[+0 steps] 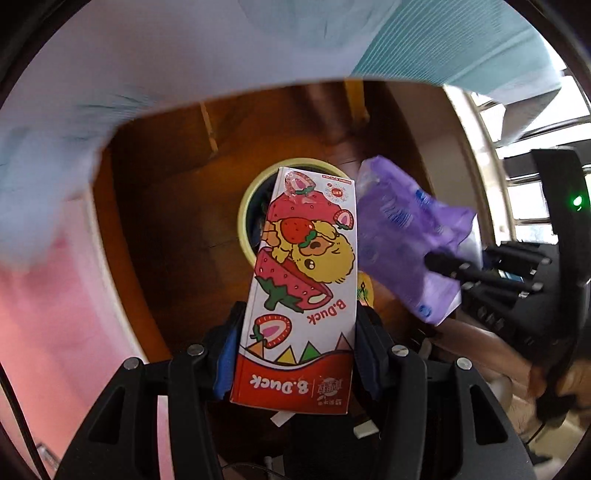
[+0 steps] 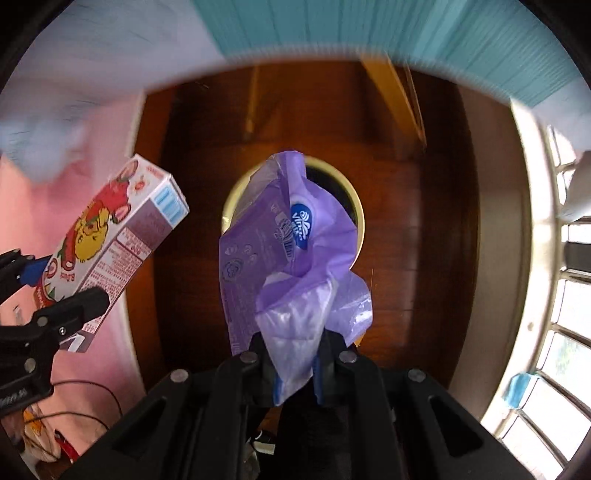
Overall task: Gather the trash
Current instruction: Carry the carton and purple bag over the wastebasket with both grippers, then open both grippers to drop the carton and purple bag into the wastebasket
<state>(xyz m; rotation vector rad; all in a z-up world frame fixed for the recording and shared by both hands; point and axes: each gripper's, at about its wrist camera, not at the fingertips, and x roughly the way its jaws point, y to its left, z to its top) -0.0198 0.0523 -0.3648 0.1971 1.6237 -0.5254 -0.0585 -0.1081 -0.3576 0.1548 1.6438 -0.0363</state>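
My left gripper (image 1: 295, 354) is shut on a white and red B.Duck strawberry carton (image 1: 303, 288), held over a round bin with a pale yellow rim (image 1: 245, 210) on the wood floor. The carton also shows in the right wrist view (image 2: 110, 240), at the left. My right gripper (image 2: 295, 365) is shut on a crumpled purple plastic wrapper (image 2: 291, 251), held above the same bin (image 2: 360, 218). The wrapper (image 1: 406, 240) and the right gripper (image 1: 454, 269) show to the right of the carton in the left wrist view.
A bed or sofa with a pink and pale blue cover (image 1: 55, 258) lies to the left. A teal striped cloth (image 2: 406, 29) hangs above. A window with a pale frame (image 2: 546, 295) is on the right. Dark wood floor (image 2: 424, 184) surrounds the bin.
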